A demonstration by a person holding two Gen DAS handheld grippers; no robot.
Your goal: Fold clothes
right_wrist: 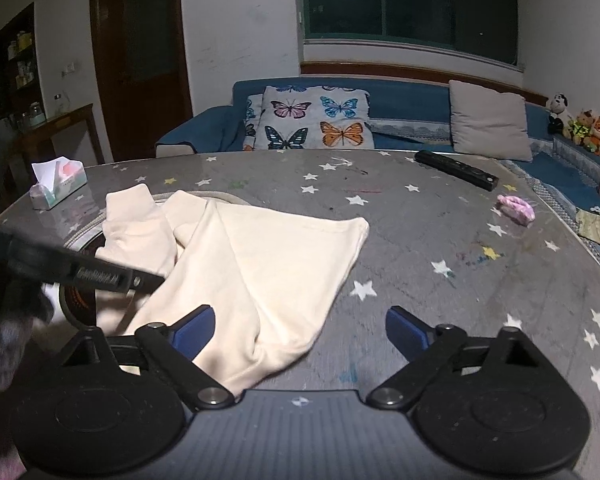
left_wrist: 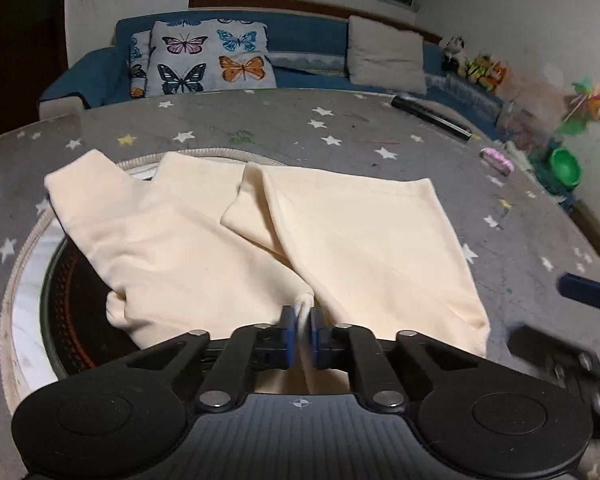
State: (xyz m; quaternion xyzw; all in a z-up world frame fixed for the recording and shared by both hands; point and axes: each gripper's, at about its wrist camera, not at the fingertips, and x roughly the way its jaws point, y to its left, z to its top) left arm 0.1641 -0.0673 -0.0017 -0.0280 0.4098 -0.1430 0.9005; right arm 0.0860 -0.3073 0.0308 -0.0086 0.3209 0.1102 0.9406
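Near the table's [right_wrist: 440,240] front edge, the cream garment [left_wrist: 340,240] lies partly folded, its long axis running front to back, its near hem hidden beneath the left gripper [left_wrist: 300,330], which pinches a fold. Bare table stretches right of it, under the right gripper [right_wrist: 300,326], spread wide.

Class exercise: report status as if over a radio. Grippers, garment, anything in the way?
Left gripper shut on cream garment, pinching a fold. Right gripper open, holding nothing. Garment half-folded on table. Nothing on the cloth.
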